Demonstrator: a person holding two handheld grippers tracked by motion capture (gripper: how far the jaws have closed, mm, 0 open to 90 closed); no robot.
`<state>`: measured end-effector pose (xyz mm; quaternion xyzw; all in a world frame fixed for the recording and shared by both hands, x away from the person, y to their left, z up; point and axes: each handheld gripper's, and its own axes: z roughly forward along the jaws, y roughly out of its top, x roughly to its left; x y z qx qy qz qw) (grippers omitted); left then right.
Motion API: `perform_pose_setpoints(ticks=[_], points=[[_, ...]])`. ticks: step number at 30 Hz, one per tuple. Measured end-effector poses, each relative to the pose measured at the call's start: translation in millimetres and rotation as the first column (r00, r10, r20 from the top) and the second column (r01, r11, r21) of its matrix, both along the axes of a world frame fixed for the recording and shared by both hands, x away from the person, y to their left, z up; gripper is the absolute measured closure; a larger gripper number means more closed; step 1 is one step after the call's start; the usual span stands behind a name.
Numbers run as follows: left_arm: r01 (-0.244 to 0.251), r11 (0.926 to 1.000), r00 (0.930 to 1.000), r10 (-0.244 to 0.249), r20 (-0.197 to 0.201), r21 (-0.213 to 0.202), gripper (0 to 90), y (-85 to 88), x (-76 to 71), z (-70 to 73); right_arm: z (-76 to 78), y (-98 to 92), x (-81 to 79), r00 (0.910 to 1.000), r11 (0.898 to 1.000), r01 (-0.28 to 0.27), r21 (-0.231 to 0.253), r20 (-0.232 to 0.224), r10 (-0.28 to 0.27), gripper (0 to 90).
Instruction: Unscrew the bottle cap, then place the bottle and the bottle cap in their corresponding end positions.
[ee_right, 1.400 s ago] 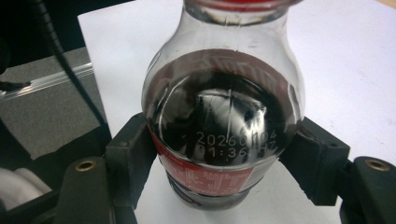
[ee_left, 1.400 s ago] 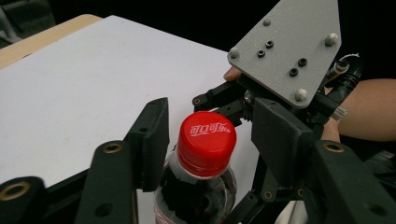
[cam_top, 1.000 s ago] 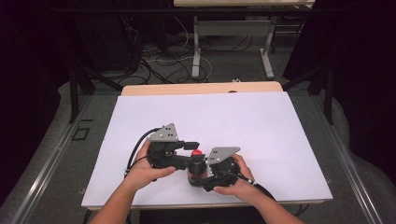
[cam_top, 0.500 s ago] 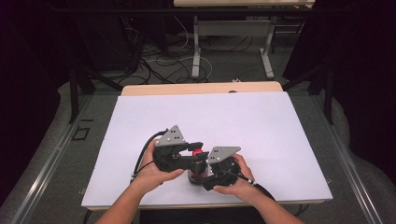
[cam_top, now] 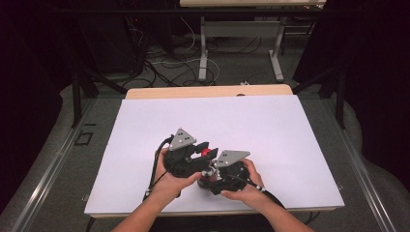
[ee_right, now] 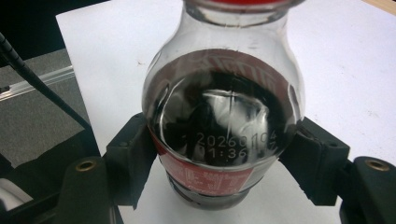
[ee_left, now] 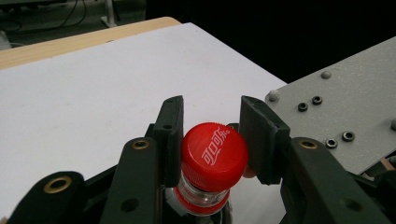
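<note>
Right gripper view: my right gripper (ee_right: 219,154) has both jaws pressed on the sides of the bottle (ee_right: 224,112), dark liquid inside, a printed date code facing the camera. Left gripper view: my left gripper (ee_left: 212,140) sits around the red cap (ee_left: 214,151); the near-left jaw touches it, the other side shows a thin gap, so I can't tell if it's clamped. White table (cam_top: 270,125) lies beyond the jaws.

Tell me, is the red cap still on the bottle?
Yes, on. The red cap sits atop the bottle neck, with the left gripper jaws either side of it.
</note>
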<state>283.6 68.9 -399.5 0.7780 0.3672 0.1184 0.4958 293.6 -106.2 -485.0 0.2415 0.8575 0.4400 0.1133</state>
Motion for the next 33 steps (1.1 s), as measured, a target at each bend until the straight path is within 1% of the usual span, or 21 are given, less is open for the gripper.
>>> perform_pose_setpoints(ticks=[3,4,5,7,8,9,11,12,14,15,16,17,19,20,21,25,26,27,29,31,33], points=[[-0.012,0.9999,0.9999,0.012,-0.006,0.005,61.7,2.8,2.4,1.7,0.1,-1.1,1.7,1.0,1.0,-0.006,-0.001,0.0,0.006,30.3],[-0.021,0.9997,0.9998,0.021,-0.003,-0.008,61.7,4.1,3.4,1.4,0.8,-1.9,1.4,0.9999,1.0,-0.001,-0.004,-0.012,0.001,30.3],[-0.02,0.9998,0.9997,0.02,-0.01,0.0,61.7,6.4,4.7,1.9,0.1,-2.1,2.0,0.9999,1.0,0.013,0.007,-0.002,-0.013,30.3],[-0.036,0.9993,0.9991,0.036,-0.024,-0.011,61.7,10.6,7.4,1.3,0.9,-3.9,3.1,0.9999,1.0,0.014,-0.004,-0.004,-0.014,30.3],[-0.041,0.9991,0.9989,0.041,-0.025,-0.008,61.6,13.2,8.9,1.2,0.6,-4.0,3.2,0.9995,0.999,0.032,0.009,0.002,-0.032,30.3],[-0.056,0.9984,0.9981,0.056,-0.026,-0.01,61.6,15.5,10.4,0.7,0.9,-5.0,3.9,0.9996,1.0,0.027,0.002,0.005,-0.027,30.3],[-0.071,0.9974,0.997,0.07,-0.032,-0.018,61.7,21.6,14.1,-0.2,1.6,-6.2,4.7,0.9991,0.999,0.042,0.001,-0.003,-0.042,30.3],[-0.086,0.9961,0.996,0.085,-0.028,-0.022,61.6,24.6,15.8,-0.9,0.9,-6.7,5.9,0.9988,0.999,0.047,0.005,0.012,-0.047,30.3],[-0.101,0.9948,0.9943,0.101,-0.036,-0.015,61.6,31.5,19.6,-1.6,0.9,-8.2,7.1,0.9986,0.999,0.053,-0.001,0.006,-0.053,30.3],[-0.114,0.9934,0.9931,0.113,-0.033,-0.017,61.6,34.9,21.6,-2.7,0.1,-8.6,7.9,0.998,0.998,0.063,0.006,0.011,-0.063,30.3],[-0.124,0.9921,0.9916,0.123,-0.04,-0.02,61.6,38.2,23.3,-3.6,0.5,-9.9,8.8,0.9983,0.998,0.058,-0.004,0.004,-0.058,30.3],[-0.132,0.9909,0.9903,0.131,-0.047,-0.025,61.6,41.8,24.7,-4.6,-0.3,-9.9,9.3,0.9975,0.998,0.07,0.005,0.014,-0.07,30.3],[-0.15,0.9881,0.9876,0.148,-0.052,-0.035,61.6,48.0,27.2,-6.4,-0.2,-10.9,10.3,0.9972,0.997,0.074,0.005,0.011,-0.074,30.3],[-0.157,0.987,0.9863,0.155,-0.057,-0.035,61.6,51.1,27.8,-6.7,0.5,-11.7,10.8,0.9973,0.997,0.073,-0.003,0.005,-0.073,30.3],[-0.163,0.9859,0.9853,0.161,-0.058,-0.038,61.6,53.8,28.6,-7.4,-0.2,-11.8,11.4,0.9966,0.997,0.082,0.007,0.011,-0.082,30.3],[-0.189,0.9812,0.9804,0.187,-0.063,-0.038,61.6,63.8,31.1,-9.9,-0.9,-14.3,15.2,0.9954,0.995,0.095,0.003,0.014,-0.095,30.3],[-0.198,0.9794,0.9787,0.196,-0.062,-0.038,61.6,65.9,31.8,-10.8,-0.7,-15.4,16.9,0.9958,0.996,0.091,-0.009,0.011,-0.09,30.3],[-0.201,0.979,0.978,0.198,-0.064,-0.036,61.6,68.1,32.7,-11.3,-1.4,-15.4,17.6,0.9945,0.995,0.103,0.004,0.015,-0.103,30.3],[-0.206,0.9783,0.977,0.204,-0.064,-0.025,61.6,72.7,34.3,-12.4,-1.7,-17.1,21.3,0.993,0.993,0.116,0.002,0.02,-0.116,30.3],[-0.219,0.9752,0.974,0.217,-0.065,-0.031,61.6,75.1,35.4,-14.5,-1.2,-18.6,25.8,0.9913,0.992,0.13,0.004,0.02,-0.13,30.3],[-0.224,0.9742,0.9725,0.222,-0.07,-0.027,61.6,77.9,36.8,-16.8,0.3,-20.1,31.0,0.9892,0.989,0.145,0.0,0.024,-0.145,30.3]])
